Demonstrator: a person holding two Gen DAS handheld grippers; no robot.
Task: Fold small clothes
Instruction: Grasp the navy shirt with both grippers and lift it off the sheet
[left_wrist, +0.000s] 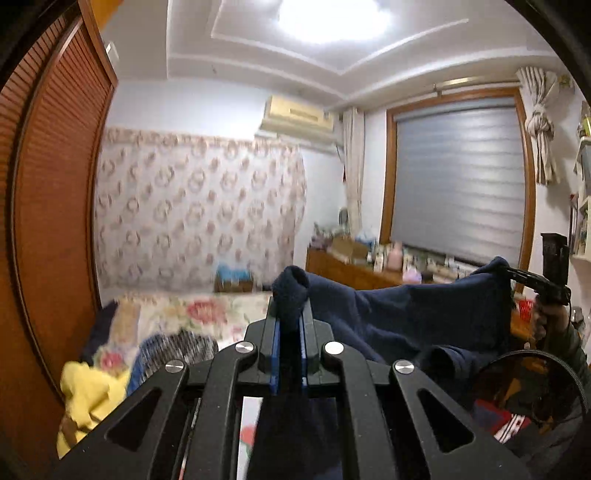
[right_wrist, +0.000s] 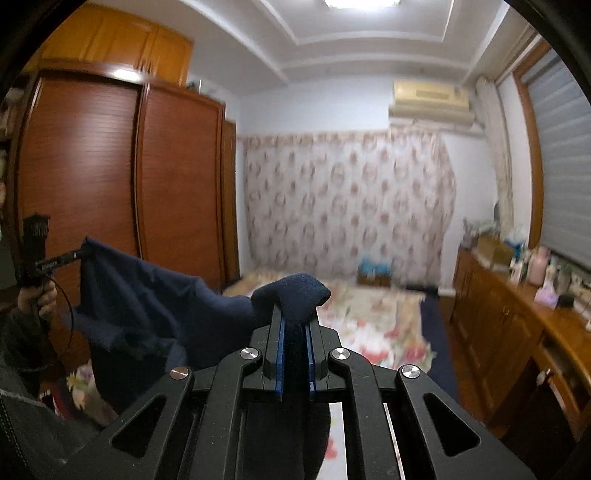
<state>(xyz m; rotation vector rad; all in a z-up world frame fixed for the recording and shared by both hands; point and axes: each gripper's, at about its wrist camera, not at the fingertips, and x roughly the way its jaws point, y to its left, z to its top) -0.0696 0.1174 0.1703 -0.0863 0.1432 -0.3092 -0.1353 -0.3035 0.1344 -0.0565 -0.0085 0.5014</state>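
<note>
Left claw (left_wrist: 290, 325) was clenched on a bunched corner of the navy garment (left_wrist: 406, 317), held up above the floral bed (left_wrist: 207, 310). Right claw (right_wrist: 295, 328), in its own view, likewise gripped that garment's other corner above the bed.

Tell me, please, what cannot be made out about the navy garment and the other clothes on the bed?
- Navy garment: its type and lower part, hidden behind the left gripper and right gripper in both wrist views.
- Yellow garment: cut off by the lens edge, left wrist view.
- Striped garment: blurred, partly hidden by the gripper.
</note>
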